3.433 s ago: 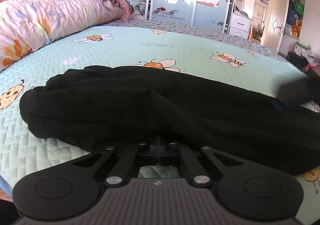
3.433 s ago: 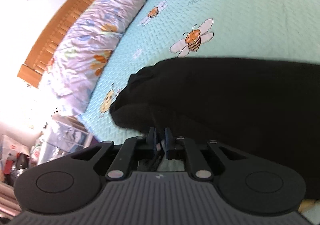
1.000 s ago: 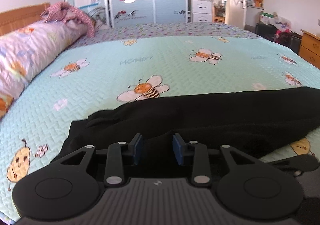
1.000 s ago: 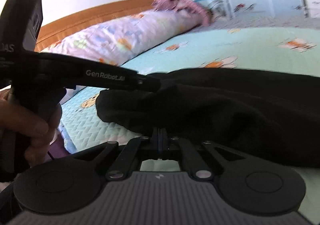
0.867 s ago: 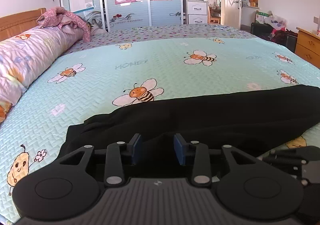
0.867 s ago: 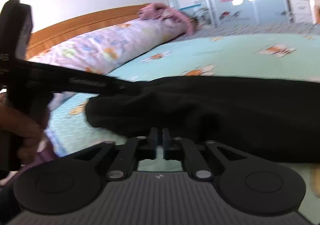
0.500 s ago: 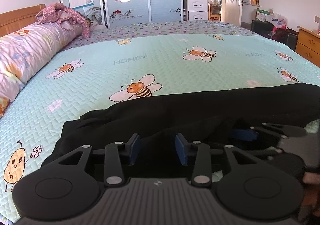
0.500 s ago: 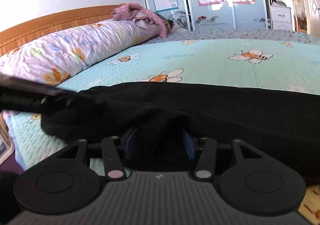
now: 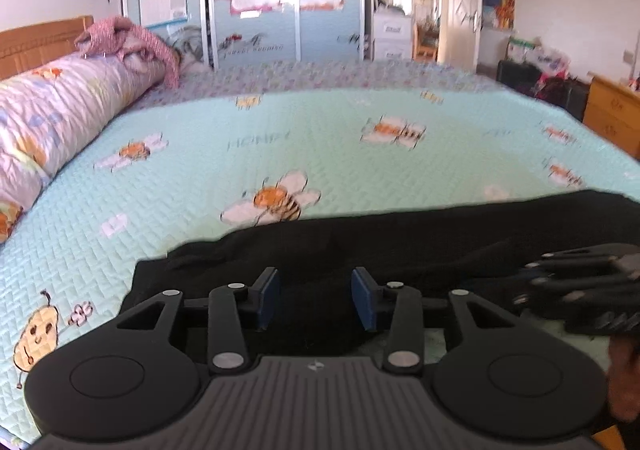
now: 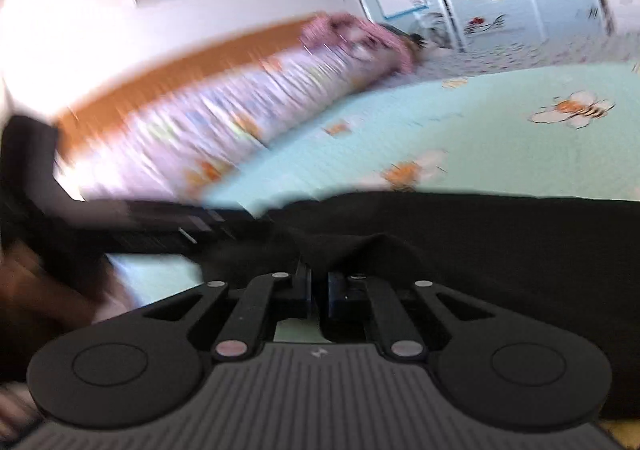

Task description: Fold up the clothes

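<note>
L tool (image 9: 315,300) is pointing down at a slant, jaws opening w/ nothing pinched, over the black garment (image 9: 400,246). R tool (image 10: 319,292) is pinching a garment fold. Only the L view is showing the R tool side-on. Garment is lying rumpled across the bed (image 9: 320,138).

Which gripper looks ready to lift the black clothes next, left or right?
Probably right. The right hand-held gripper is pinched shut on a raised fold of the black garment. The left hand-held gripper is opening, pads apart over the cloth, gripping nothing.
</note>
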Motion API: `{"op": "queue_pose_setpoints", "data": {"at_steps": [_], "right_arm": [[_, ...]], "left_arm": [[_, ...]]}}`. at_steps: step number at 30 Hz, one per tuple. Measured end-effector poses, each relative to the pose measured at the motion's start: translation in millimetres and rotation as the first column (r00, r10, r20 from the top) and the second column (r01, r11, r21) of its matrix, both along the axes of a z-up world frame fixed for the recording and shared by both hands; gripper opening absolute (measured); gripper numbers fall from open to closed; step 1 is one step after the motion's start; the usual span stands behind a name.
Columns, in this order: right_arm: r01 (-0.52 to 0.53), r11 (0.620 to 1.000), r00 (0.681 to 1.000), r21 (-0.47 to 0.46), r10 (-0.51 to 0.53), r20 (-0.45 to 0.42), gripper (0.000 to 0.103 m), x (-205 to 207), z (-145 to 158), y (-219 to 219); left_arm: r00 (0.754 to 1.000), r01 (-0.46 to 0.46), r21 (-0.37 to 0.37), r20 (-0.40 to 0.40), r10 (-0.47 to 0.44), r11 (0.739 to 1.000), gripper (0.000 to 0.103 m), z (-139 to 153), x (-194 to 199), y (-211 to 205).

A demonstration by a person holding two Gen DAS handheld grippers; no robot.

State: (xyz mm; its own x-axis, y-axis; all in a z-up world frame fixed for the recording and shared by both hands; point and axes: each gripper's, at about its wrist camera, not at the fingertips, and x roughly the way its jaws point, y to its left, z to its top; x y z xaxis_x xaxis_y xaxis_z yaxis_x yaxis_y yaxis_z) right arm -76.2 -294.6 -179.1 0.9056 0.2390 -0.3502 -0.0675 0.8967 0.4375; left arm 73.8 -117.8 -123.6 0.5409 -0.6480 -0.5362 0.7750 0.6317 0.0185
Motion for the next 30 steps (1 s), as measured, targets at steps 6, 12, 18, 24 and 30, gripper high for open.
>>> {"op": "queue_pose_setpoints", "data": {"at_steps": [6, 12, 18, 24, 30], "right_arm": [[-0.091, 0.989, 0.965, 0.118, 0.117, -0.236, 0.008, 4, -55, -4], [-0.035, 0.996, 0.981, 0.077, 0.049, -0.189, 0.013, -6, -61, 14], [-0.006, 0.999, 0.983, 0.046, 0.014, -0.182, 0.025, -30, -42, 20], [0.152, 0.988, 0.988, -0.039, -0.153, -0.029, 0.053, -67, -3, -4], [0.148, 0.935, 0.953, -0.322, -0.222, -0.207, 0.056, -33, -34, -10]], "left_arm": [[1.000, 0.012, 0.012, -0.007, -0.012, 1.000, 0.053, 0, -8, 9], [0.999, 0.046, 0.056, -0.017, -0.045, 0.997, 0.053, -13, -7, -9], [0.994, 0.102, 0.173, -0.050, -0.095, 0.980, 0.055, -47, -1, -33], [0.994, 0.060, 0.189, -0.103, -0.041, 0.980, 0.056, -74, 9, -23], [0.995, 0.029, 0.171, -0.102, -0.011, 0.985, 0.056, -68, 3, -20]]}}
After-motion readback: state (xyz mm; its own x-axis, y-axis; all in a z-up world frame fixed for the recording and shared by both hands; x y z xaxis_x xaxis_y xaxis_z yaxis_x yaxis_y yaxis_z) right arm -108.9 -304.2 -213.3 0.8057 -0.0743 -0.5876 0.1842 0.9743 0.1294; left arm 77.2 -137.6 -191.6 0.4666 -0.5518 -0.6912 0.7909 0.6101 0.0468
